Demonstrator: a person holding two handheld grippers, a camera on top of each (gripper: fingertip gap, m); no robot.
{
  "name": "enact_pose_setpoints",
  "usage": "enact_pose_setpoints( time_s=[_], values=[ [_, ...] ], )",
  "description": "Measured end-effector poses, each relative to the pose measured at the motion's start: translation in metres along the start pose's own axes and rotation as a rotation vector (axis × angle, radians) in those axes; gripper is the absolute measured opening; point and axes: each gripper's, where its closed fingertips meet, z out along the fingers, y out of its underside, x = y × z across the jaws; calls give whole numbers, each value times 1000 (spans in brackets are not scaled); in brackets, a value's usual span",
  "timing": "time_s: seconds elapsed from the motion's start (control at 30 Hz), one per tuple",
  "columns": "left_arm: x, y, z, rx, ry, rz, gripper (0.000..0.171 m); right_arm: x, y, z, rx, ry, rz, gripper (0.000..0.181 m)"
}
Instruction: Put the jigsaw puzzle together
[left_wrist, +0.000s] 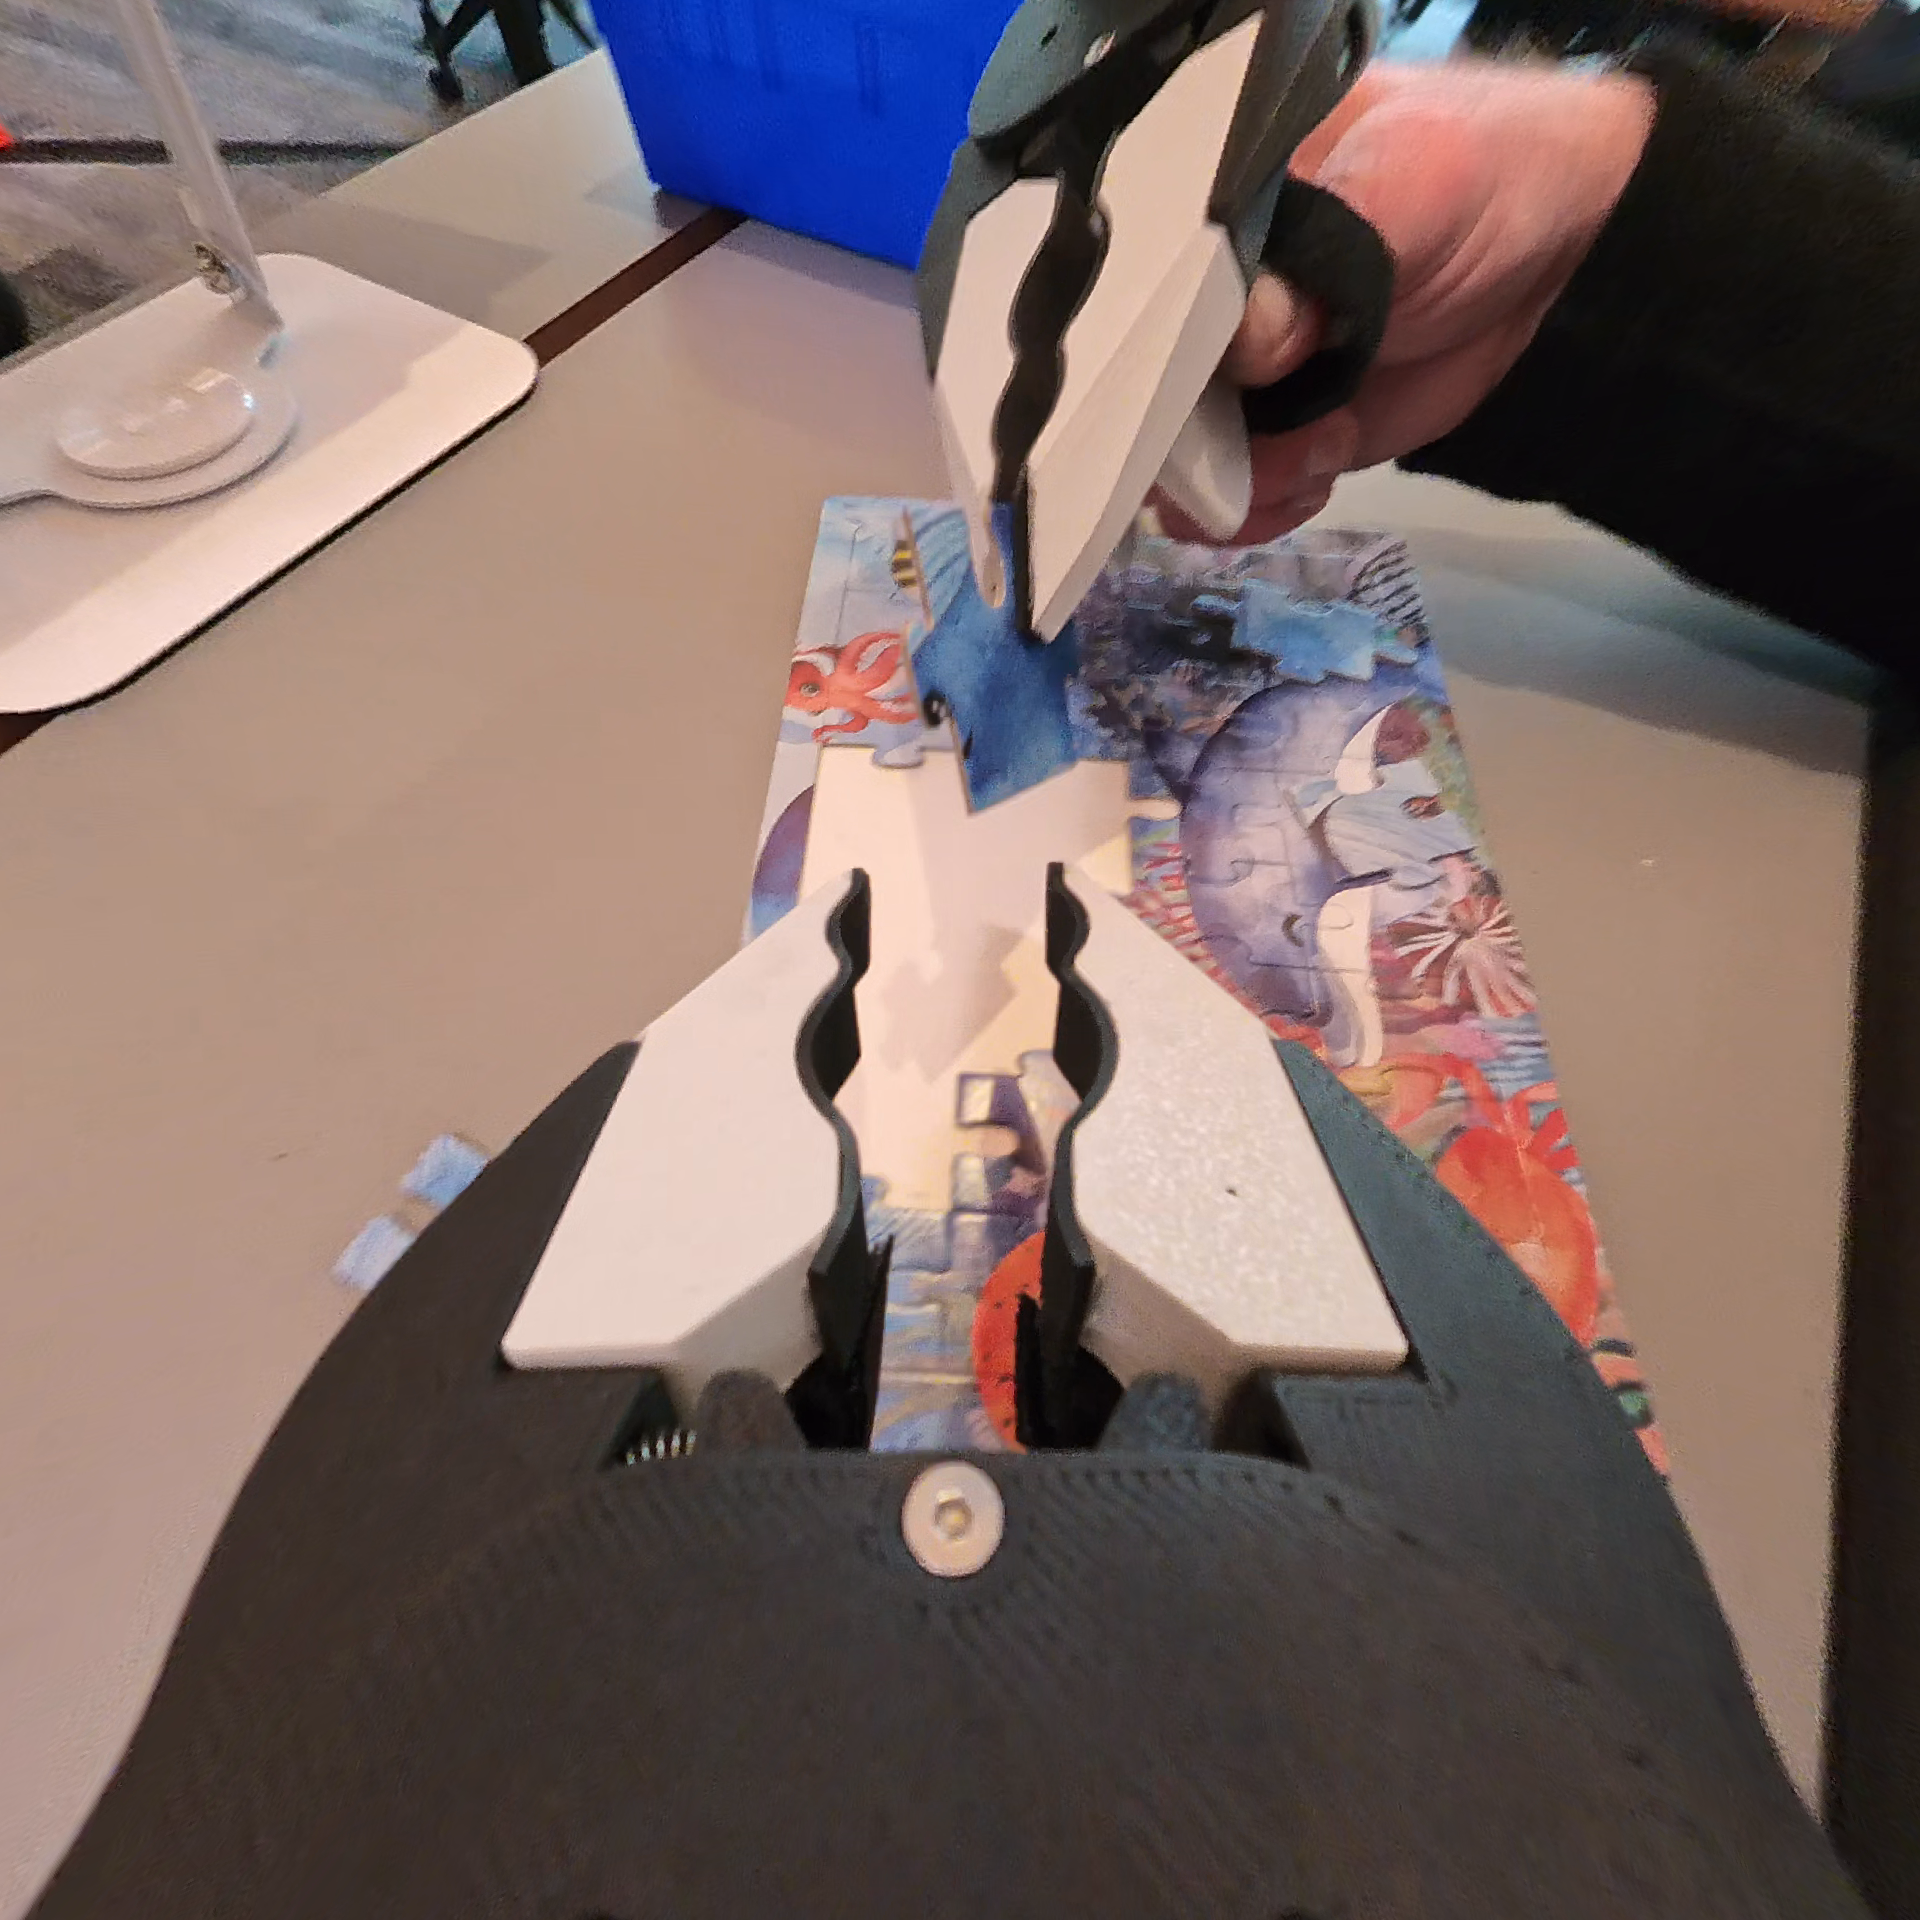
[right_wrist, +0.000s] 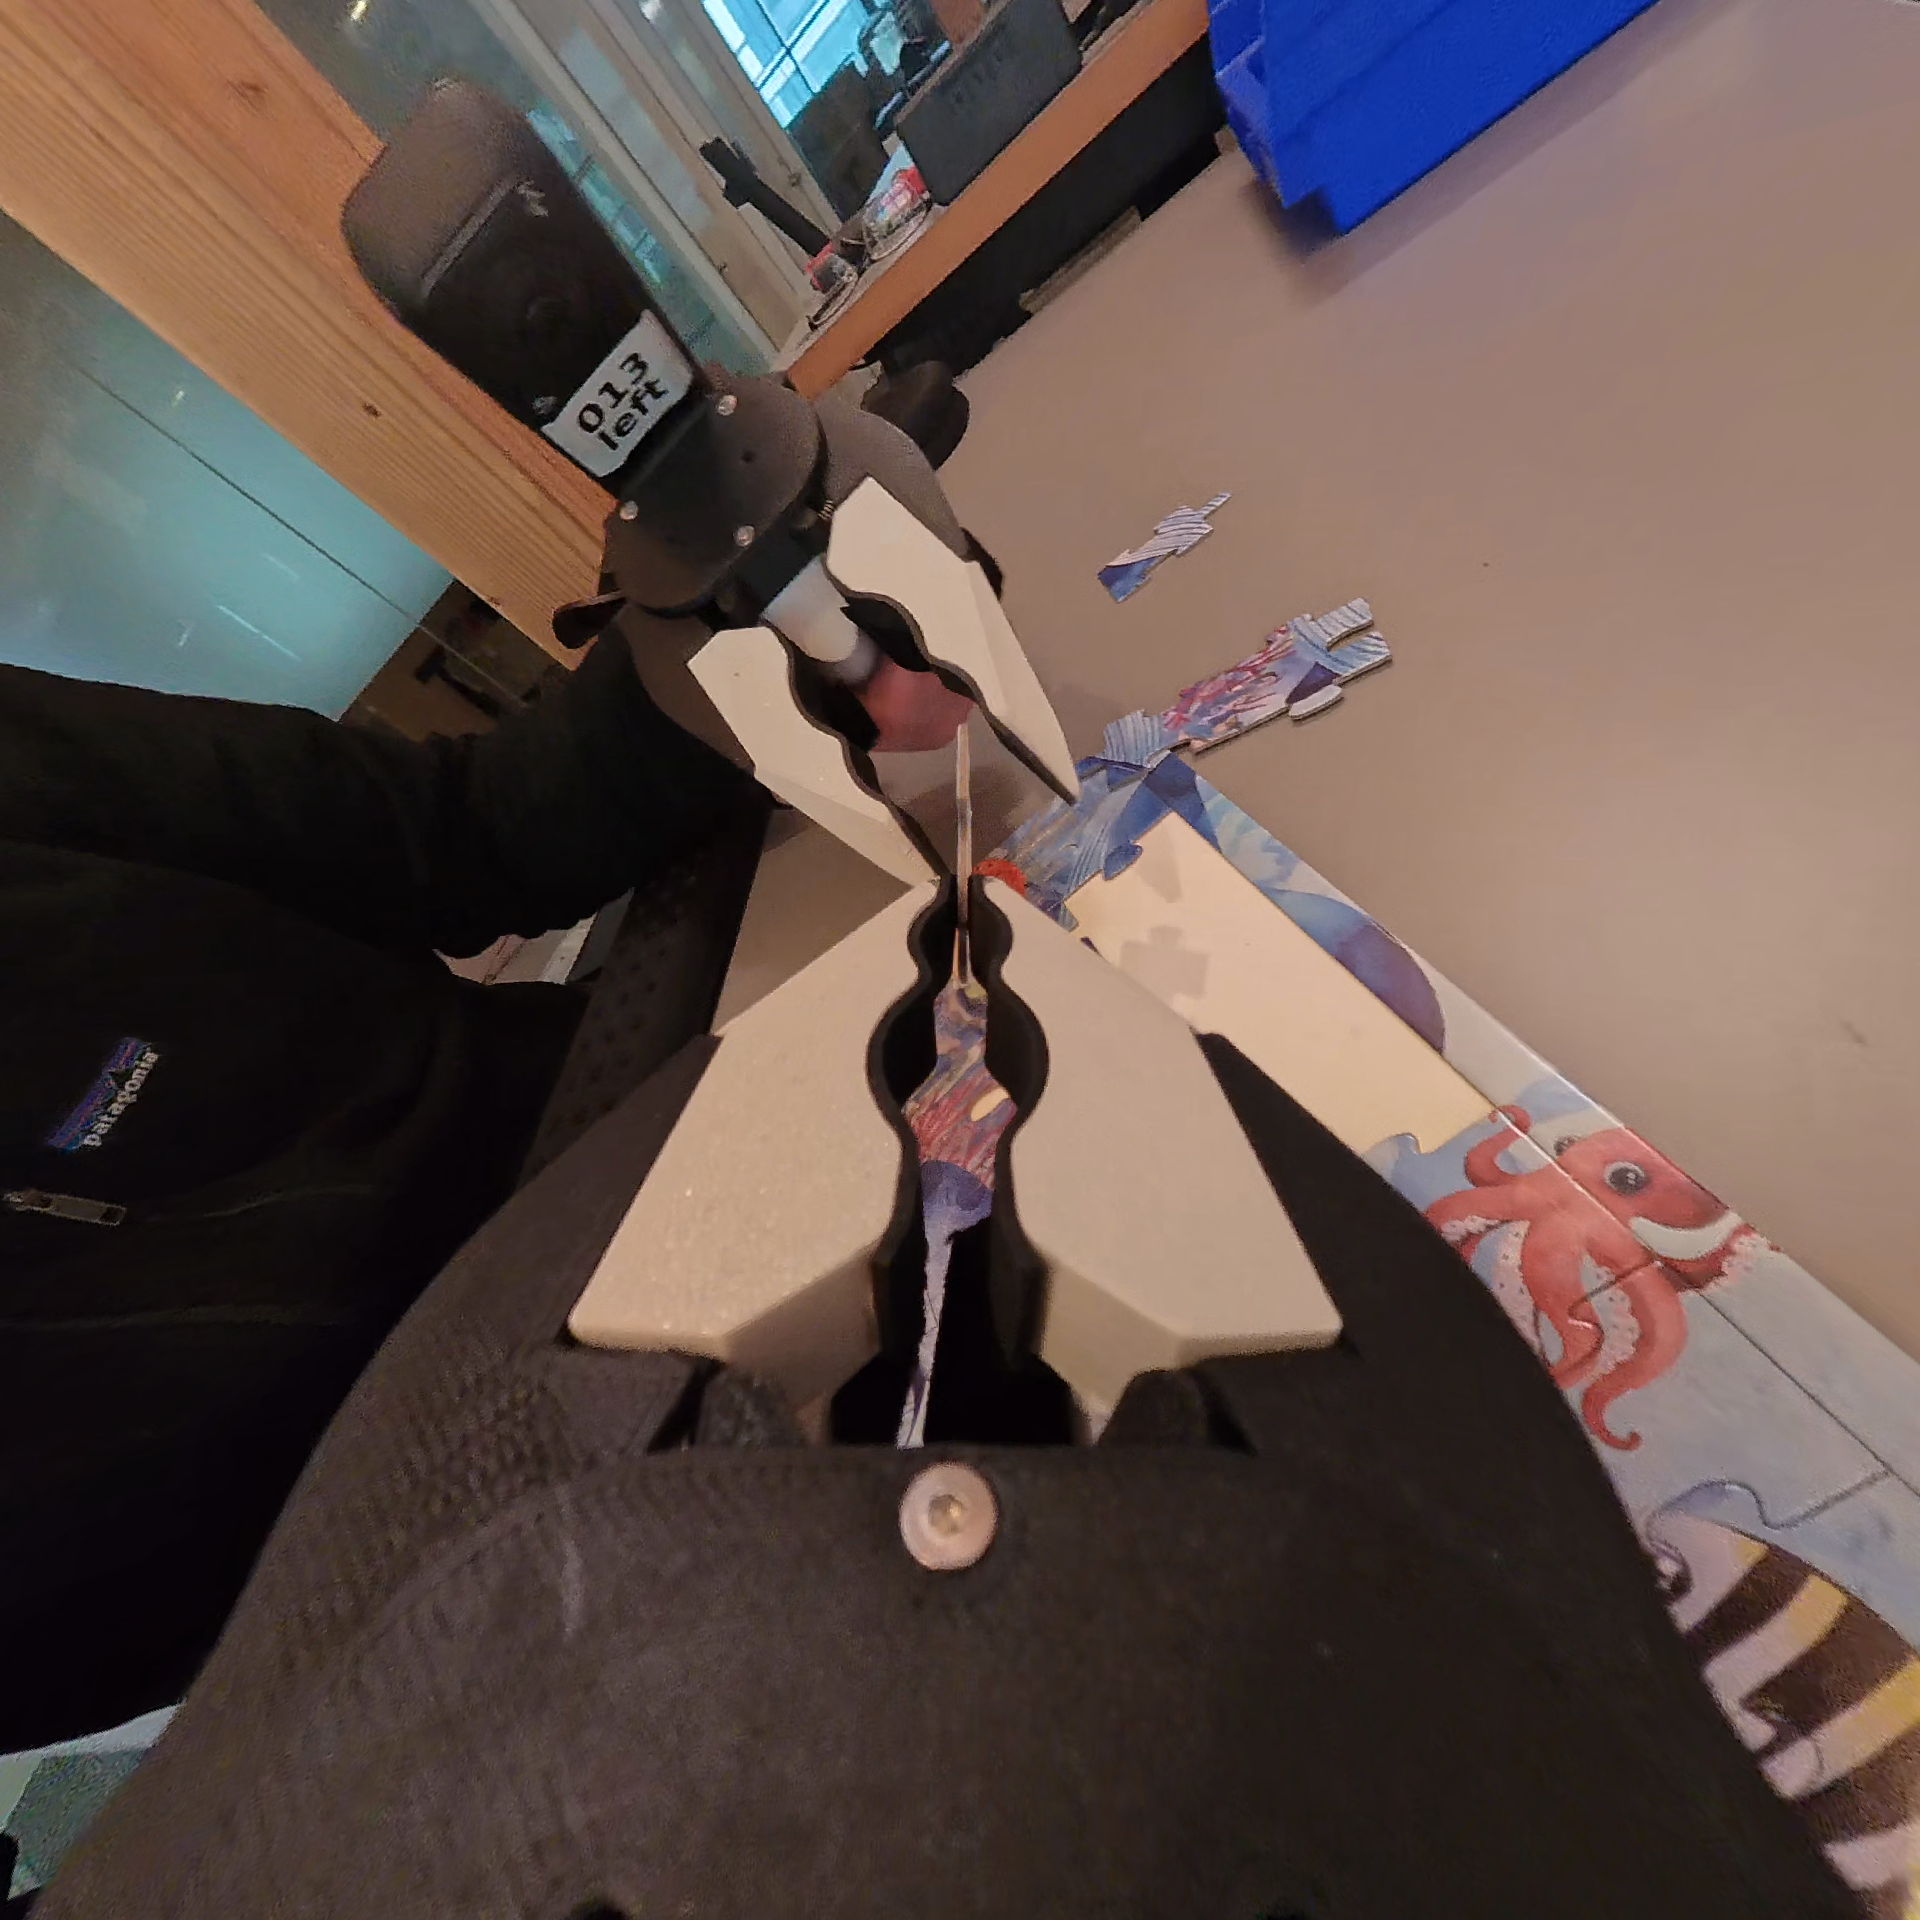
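While two loose pieces (right_wrist: 1164, 545) perhaps wait.

grey table (left_wrist: 416, 831), blue bin (left_wrist: 790, 114), glass wall (right_wrist: 156, 499)

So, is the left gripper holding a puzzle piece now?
No, in the left wrist view the left gripper is open and empty, while the right gripper grips the blue piece.
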Motion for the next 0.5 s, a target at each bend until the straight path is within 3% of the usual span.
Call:
enact_pose_setpoints(
  time_s=[0.1,0.3,0.5],
  values=[
    [9,-7,2,60,73,-42,33,-3,4,7,-32,-13,-8,0],
    [14,-13,-4,137,157,-98,5,-6,10,17,-68,-31,-5,0],
    [7,-7,-10,87,137,-73,0,-2,1,22,-29,4,1,11]
  ],
)
